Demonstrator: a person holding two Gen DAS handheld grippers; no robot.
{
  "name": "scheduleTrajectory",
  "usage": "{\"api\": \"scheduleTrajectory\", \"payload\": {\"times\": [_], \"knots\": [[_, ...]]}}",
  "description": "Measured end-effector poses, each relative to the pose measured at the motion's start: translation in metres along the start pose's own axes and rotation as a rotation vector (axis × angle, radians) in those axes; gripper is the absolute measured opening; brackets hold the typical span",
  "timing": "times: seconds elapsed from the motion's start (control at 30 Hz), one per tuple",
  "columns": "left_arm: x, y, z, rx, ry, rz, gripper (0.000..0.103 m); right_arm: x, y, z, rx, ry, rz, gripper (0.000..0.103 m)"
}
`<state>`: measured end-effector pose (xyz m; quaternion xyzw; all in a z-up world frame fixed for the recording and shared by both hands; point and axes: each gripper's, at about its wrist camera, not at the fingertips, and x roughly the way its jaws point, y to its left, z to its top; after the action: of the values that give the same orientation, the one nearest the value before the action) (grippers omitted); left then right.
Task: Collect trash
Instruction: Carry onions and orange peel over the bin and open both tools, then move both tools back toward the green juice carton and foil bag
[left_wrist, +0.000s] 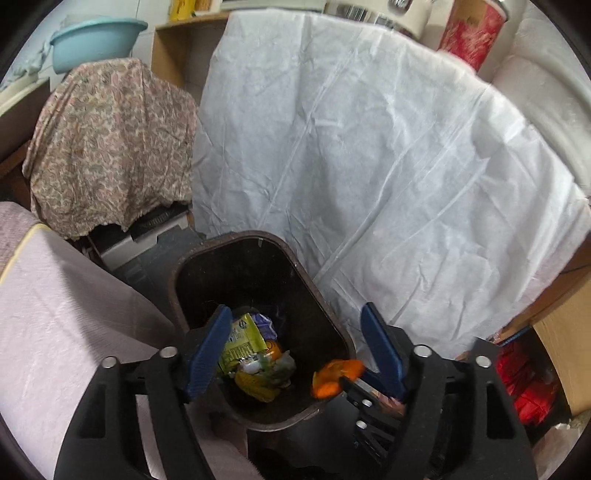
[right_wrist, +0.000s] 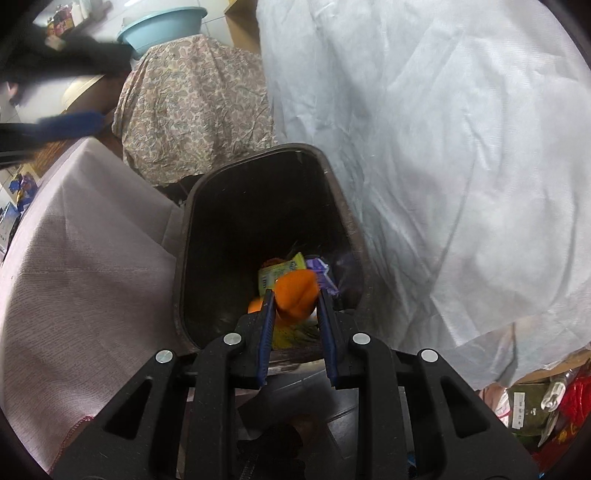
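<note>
While the right gripper (right_wrist: 293, 295) grips orange peel (right_wrist: 295, 297) over the bin (right_wrist: 236, 166), I'd release centrally; left gripper (left_wrist: 295, 332) gapes empty.

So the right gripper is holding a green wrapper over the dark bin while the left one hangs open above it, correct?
Not quite. What the right gripper holds over the dark bin is an orange peel, not a green wrapper; the right wrist view shows it between the blue fingers. The green wrapper already lies inside the bin. The left gripper does hang open above it.
</note>
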<state>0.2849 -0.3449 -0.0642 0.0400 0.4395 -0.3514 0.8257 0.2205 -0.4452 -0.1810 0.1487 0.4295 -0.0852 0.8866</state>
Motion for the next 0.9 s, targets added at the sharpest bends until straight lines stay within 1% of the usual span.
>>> {"api": "scheduleTrajectory", "payload": {"times": [0.1, 0.23, 0.33, 0.37, 0.4, 0.43, 0.5, 0.63, 0.77, 0.9], "knots": [[-0.019, 0.004, -0.007, 0.013, -0.029, 0.015, 0.082, 0.01, 0.012, 0.002, -0.025, 0.012, 0.008, 0.024], [-0.043, 0.017, -0.019, 0.01, -0.049, 0.034, 0.083, 0.027, 0.022, 0.011, -0.053, 0.018, 0.021, 0.024], [-0.058, 0.029, -0.026, 0.016, -0.07, 0.079, 0.083, 0.036, 0.023, 0.016, -0.044, 0.016, 0.035, 0.026], [-0.064, 0.034, -0.028, 0.016, -0.079, 0.097, 0.084, 0.039, 0.023, 0.018, -0.035, 0.024, 0.045, 0.028], [-0.069, 0.037, -0.031, 0.013, -0.085, 0.106, 0.085, 0.041, 0.024, 0.019, -0.025, 0.03, 0.039, 0.039], [-0.075, 0.041, -0.033, 0.007, -0.09, 0.11, 0.085, 0.041, 0.024, 0.018, -0.015, 0.027, 0.025, 0.046], [-0.085, 0.049, -0.038, -0.009, -0.103, 0.116, 0.087, 0.034, 0.028, 0.015, -0.002, 0.008, 0.024, 0.051], [-0.104, 0.058, -0.056, -0.004, -0.109, 0.144, 0.091, 0.017, 0.04, 0.008, -0.011, -0.014, 0.029, 0.053], [-0.121, 0.07, -0.082, 0.016, -0.094, 0.201, 0.094, -0.006, 0.056, 0.001, -0.04, -0.037, 0.037, 0.053], [-0.144, 0.094, -0.103, -0.025, -0.097, 0.26, 0.094, -0.028, 0.075, -0.005, -0.072, -0.062, 0.058, 0.053]]}}
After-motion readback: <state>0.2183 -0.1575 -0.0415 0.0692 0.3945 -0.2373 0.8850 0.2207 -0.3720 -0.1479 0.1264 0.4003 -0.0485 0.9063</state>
